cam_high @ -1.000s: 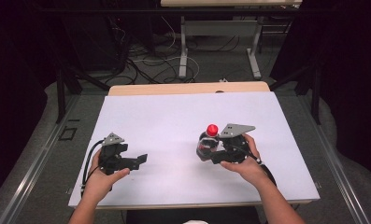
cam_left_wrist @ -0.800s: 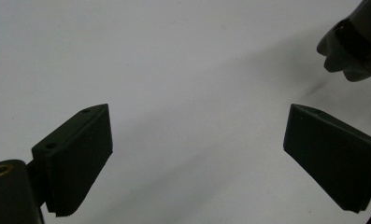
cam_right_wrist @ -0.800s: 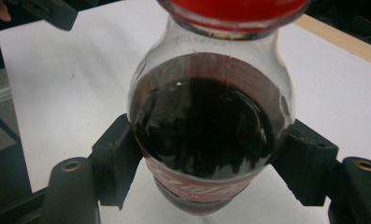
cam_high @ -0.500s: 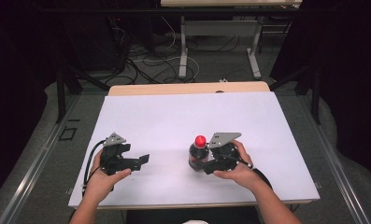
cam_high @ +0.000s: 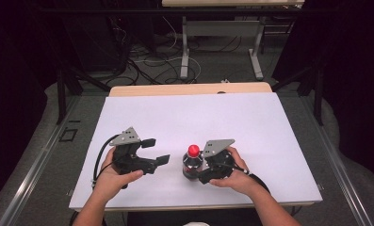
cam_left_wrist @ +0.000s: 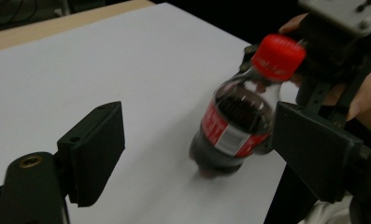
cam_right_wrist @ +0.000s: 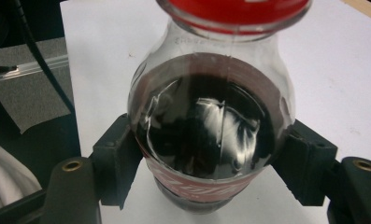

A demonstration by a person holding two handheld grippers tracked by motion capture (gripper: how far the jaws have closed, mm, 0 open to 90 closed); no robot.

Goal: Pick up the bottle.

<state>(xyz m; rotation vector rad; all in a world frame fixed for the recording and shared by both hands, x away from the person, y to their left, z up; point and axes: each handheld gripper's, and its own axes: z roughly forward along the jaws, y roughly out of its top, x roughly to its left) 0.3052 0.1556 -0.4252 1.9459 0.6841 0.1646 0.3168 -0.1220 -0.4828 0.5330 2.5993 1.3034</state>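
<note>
Low in the frame, our right gripper [cam_high: 199,175] squeezed the red-capped dark soda bottle [cam_high: 192,162] while our closing left gripper [cam_high: 157,150], empty, might bump it over.

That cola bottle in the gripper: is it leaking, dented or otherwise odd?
Nothing stands out. The cola bottle is held upright on the white table by the right gripper, its jaws clamped on both sides of the body. Its red cap is on, and no liquid shows around it. The left gripper stands open beside it, not touching it.
</note>
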